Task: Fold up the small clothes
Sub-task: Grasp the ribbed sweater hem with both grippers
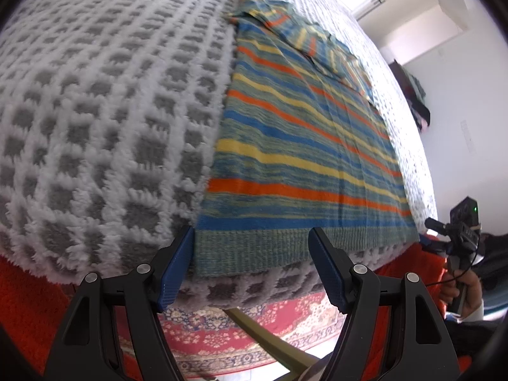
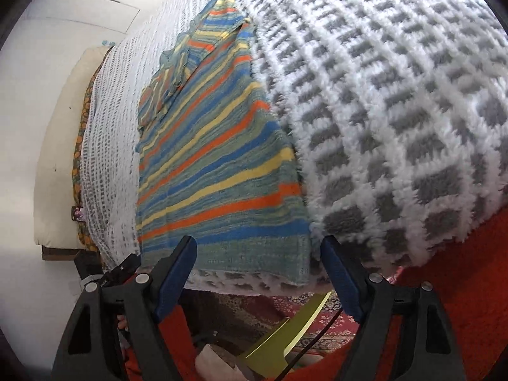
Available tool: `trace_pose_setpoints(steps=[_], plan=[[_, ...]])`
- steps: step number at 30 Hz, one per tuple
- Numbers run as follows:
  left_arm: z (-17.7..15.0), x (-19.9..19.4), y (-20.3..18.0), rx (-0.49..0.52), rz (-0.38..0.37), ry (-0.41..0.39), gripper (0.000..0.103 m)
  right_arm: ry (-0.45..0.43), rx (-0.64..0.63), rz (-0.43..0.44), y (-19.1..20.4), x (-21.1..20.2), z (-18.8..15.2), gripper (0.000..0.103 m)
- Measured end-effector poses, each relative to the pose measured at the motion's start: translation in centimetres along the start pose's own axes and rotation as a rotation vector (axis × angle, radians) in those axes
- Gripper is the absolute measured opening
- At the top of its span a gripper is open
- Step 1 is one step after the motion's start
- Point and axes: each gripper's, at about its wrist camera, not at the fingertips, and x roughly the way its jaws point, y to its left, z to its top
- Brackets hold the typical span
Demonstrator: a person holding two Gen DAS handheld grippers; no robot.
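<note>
A knitted sweater [image 1: 301,146] with blue, yellow, orange and grey-green stripes lies flat on a fluffy grey-and-white checked blanket [image 1: 95,111], its ribbed hem toward me at the bed's edge. A sleeve [image 1: 317,41] is folded across its far part. My left gripper [image 1: 252,233] is open over the hem's left corner, its left pad just outside the sweater's side edge. In the right wrist view the same sweater [image 2: 216,165] runs away from me. My right gripper [image 2: 258,241] is open over the hem's right corner, with its right pad beyond the edge on the blanket [image 2: 397,111].
The bed's edge drops just under both grippers to a red patterned rug [image 1: 241,333] and an olive bar [image 2: 285,343]. Red fabric [image 1: 25,301] hangs at the near side. A hand [image 1: 457,285] holds the other gripper's handle at the right. A pale pillow [image 2: 57,146] lies against the wall.
</note>
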Motion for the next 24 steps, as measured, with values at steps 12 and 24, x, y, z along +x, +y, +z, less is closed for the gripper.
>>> trace_pose_setpoints(steps=[12, 24], plan=[[0.1, -0.3, -0.3, -0.008, -0.039, -0.021, 0.006, -0.042, -0.066, -0.073, 0.5, -0.1, 0.0, 0.007], [-0.2, -3.8, -2.5, 0.066, -0.090, -0.056, 0.005, -0.068, -0.154, -0.016, 3.7, -2.5, 0.0, 0.006]])
